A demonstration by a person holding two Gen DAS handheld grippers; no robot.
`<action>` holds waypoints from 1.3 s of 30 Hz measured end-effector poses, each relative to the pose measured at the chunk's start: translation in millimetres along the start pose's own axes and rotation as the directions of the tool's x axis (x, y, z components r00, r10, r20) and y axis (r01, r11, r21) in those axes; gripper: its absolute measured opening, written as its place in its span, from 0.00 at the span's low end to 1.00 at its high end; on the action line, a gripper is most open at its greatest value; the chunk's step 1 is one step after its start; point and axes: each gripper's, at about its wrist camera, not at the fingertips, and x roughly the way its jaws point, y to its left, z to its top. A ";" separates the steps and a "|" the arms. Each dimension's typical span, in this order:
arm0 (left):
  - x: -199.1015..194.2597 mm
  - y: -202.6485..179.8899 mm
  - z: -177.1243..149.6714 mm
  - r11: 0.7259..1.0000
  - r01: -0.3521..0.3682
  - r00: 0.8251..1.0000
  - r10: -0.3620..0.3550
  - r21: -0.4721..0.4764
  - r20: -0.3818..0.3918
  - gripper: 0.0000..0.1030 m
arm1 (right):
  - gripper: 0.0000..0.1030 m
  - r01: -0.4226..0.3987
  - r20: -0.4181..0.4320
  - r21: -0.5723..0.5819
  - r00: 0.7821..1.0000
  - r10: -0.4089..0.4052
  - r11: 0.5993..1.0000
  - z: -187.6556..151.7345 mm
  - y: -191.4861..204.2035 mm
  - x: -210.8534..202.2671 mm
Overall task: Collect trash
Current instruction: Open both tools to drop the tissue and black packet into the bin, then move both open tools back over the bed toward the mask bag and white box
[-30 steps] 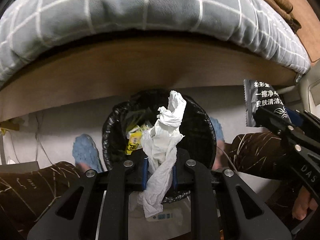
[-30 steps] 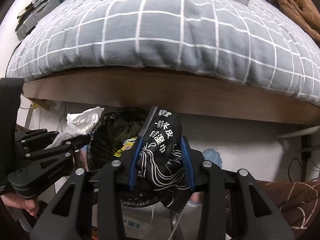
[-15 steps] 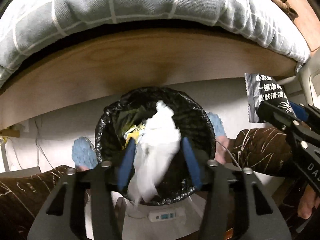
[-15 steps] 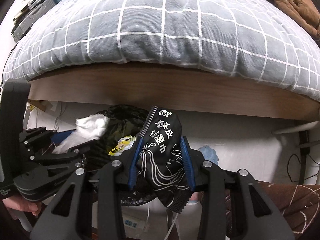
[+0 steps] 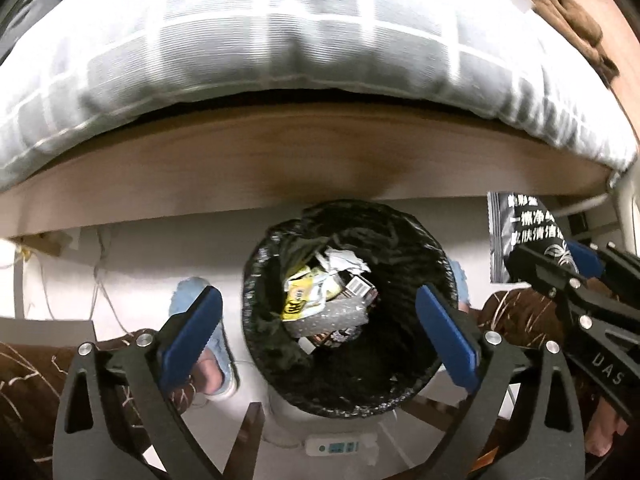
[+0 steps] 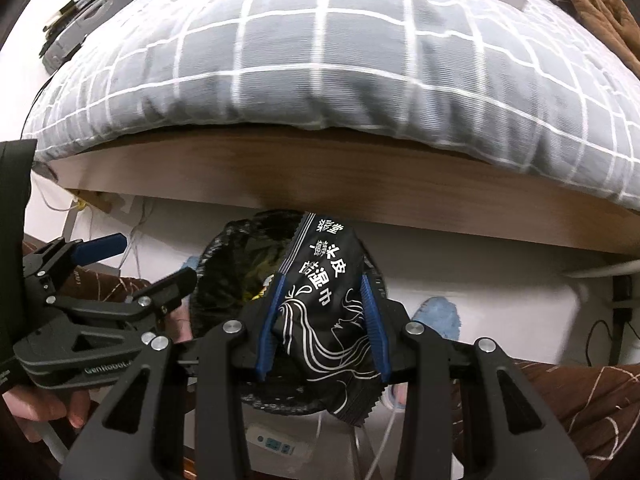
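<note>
The left tool (image 5: 318, 320) hangs over the bin (image 5: 348, 376), its jaws just having spread wide, with nothing between the blue pads (image 5: 192, 326). Crumpled white tissue (image 5: 344, 262) lies inside the black-lined bin on what looks like yellow packaging (image 5: 298, 300), though the heap is blurred. To the right, the right tool (image 6: 324, 326) is clamped on a black wet-wipe packet (image 6: 326, 304), held above the bin's rim beside the wooden bed frame (image 6: 360, 184).
</note>
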 end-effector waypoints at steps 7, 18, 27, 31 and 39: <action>-11.1 32.8 -6.3 0.998 -0.030 0.999 0.031 -0.061 0.023 0.94 | 0.36 -0.019 -0.043 -0.051 0.999 0.016 0.999 4.4 29.5 9.0; -17.3 56.0 -9.3 0.995 -0.043 0.999 0.045 -0.094 0.025 0.94 | 0.48 0.012 -0.040 -0.089 0.999 -0.015 0.996 4.3 47.7 16.0; -31.2 53.1 -5.7 0.995 -0.055 0.996 0.060 -0.080 0.062 0.94 | 0.67 0.049 0.017 -0.069 0.999 -0.048 0.996 9.7 37.2 4.2; -43.2 53.9 -0.8 0.995 -0.062 0.993 0.069 -0.078 0.095 0.94 | 0.76 0.075 0.071 -0.066 0.995 -0.070 0.995 14.7 36.6 -6.9; -67.9 48.8 9.0 0.996 -0.059 0.982 0.071 -0.072 0.174 0.94 | 0.89 0.133 0.209 -0.076 0.971 -0.114 0.988 31.7 36.5 -39.0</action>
